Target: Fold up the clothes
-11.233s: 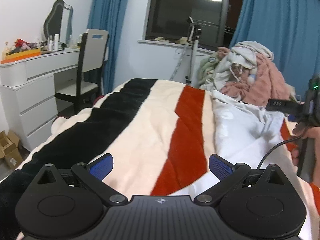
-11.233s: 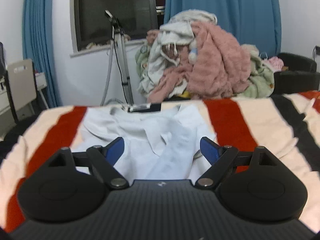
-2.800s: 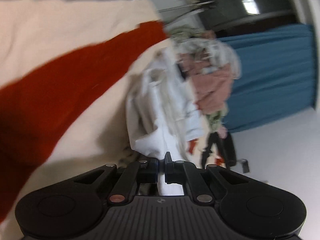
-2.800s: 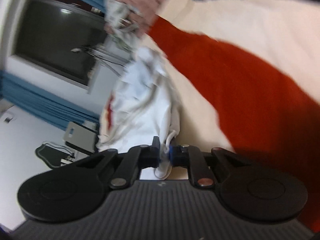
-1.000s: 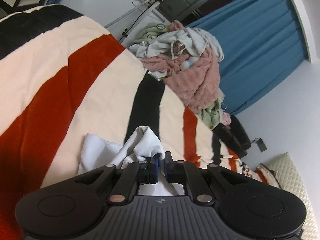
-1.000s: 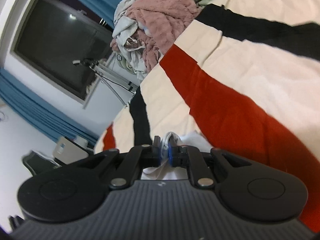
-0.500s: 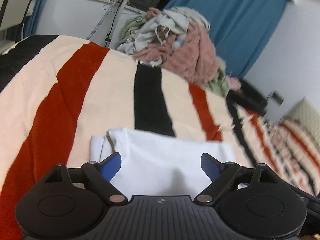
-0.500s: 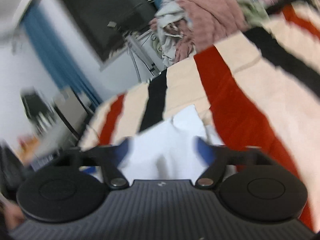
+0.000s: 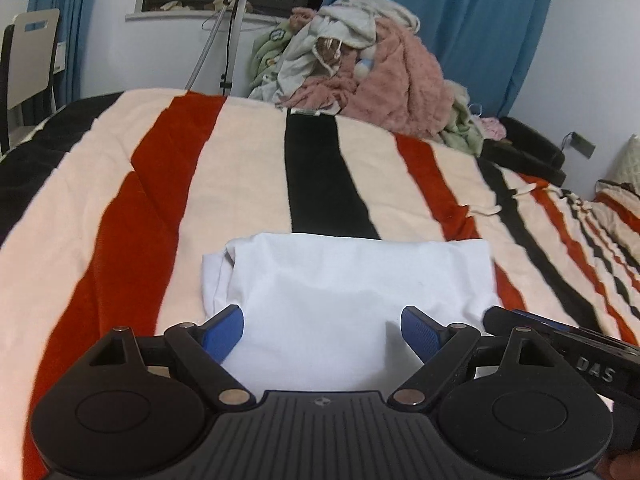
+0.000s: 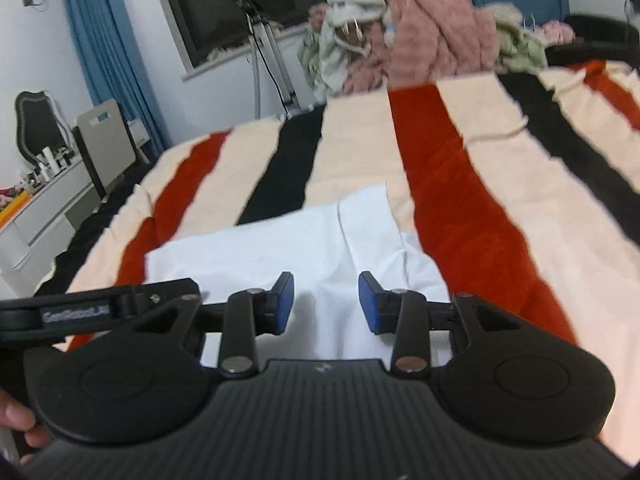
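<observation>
A white garment lies folded flat on the striped blanket, right in front of both grippers. It also shows in the right wrist view, with a loose flap at its far right corner. My left gripper is open and empty, just above the garment's near edge. My right gripper is open and empty over the garment's near right part. The right gripper's body shows at the right of the left wrist view; the left gripper's body shows at the left of the right wrist view.
A heap of unfolded clothes sits at the far end of the bed. A tripod stand stands below the dark window. A chair and white dresser stand to the left. Blue curtains hang behind.
Both grippers were shut on the white garment a second ago and have let it go. They are now open and drawn back, and the garment lies flat on the blanket.
</observation>
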### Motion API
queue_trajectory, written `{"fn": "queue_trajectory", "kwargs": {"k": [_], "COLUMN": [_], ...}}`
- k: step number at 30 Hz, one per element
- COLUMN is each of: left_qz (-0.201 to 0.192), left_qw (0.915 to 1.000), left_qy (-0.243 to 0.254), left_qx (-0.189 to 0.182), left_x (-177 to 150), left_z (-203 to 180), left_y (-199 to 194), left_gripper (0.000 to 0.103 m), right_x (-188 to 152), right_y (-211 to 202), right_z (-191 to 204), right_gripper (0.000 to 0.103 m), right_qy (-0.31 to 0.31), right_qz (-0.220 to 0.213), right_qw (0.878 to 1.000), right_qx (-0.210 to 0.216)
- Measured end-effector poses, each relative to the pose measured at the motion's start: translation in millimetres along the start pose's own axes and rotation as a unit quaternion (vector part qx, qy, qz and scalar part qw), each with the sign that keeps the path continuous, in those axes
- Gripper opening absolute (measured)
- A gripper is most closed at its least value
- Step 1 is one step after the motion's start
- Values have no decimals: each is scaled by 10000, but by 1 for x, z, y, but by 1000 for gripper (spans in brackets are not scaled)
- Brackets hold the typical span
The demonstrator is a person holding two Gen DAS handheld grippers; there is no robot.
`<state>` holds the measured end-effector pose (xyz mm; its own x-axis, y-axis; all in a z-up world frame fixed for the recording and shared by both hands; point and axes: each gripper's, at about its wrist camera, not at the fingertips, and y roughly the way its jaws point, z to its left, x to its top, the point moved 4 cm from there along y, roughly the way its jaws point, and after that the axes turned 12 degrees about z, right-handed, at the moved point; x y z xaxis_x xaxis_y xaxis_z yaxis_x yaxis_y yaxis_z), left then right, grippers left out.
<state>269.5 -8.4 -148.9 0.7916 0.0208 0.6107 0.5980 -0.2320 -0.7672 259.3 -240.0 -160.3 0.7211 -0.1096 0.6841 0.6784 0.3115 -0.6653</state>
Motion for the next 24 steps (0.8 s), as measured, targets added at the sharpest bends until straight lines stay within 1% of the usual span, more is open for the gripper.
{"fn": "queue_trajectory", "kwargs": {"k": [5, 7, 10, 11, 13, 14, 15, 17, 18, 19, 21, 22, 24], "left_qz": [-57, 56, 360, 421, 452, 474, 423, 304, 258, 234, 257, 366, 602], "left_qw": [9997, 9997, 9988, 9986, 9987, 9982, 9981, 9967, 9947, 9914, 9806, 9725, 9518], "left_qy": [202, 189, 134, 69, -186, -328, -450, -736, -923, -1128, -1582, -1853, -2396], "left_qx": [105, 143, 305, 327, 173, 158, 66, -175, -369, -620, -1130, -1362, -1815], "left_x": [-24, -33, -44, -48, -55, -56, -58, -62, -67, -73, -87, -93, -105], "left_z": [-10, -11, -6, -3, 4, 6, 8, 12, 15, 18, 25, 28, 34], "left_y": [-40, -48, -47, -46, -49, -54, -62, -81, -90, -100, -111, -109, -102], "left_gripper": [87, 87, 86, 82, 81, 81, 81, 81, 82, 83, 84, 85, 85], "right_x": [-21, -30, -48, -55, -65, -66, -68, -68, -69, -69, -69, -69, -69], "right_y": [-47, -53, -42, -36, -28, -28, -27, -29, -29, -30, -30, -30, -30], "right_z": [13, 17, 16, 15, 13, 13, 14, 14, 13, 13, 14, 15, 16], "right_gripper": [39, 39, 38, 38, 38, 38, 38, 38, 38, 38, 38, 38, 38], "right_qy": [-401, -527, -525, -541, -522, -513, -504, -473, -439, -409, -365, -339, -318], "right_qz": [-252, -241, 111, 222, 238, 217, 194, 164, 157, 151, 161, 167, 172], "right_qw": [9988, 9981, 9981, 9977, 9975, 9976, 9976, 9977, 9979, 9981, 9981, 9982, 9980], "right_qx": [-155, -226, -291, -352, -405, -423, -440, -452, -449, -444, -462, -474, -515]}}
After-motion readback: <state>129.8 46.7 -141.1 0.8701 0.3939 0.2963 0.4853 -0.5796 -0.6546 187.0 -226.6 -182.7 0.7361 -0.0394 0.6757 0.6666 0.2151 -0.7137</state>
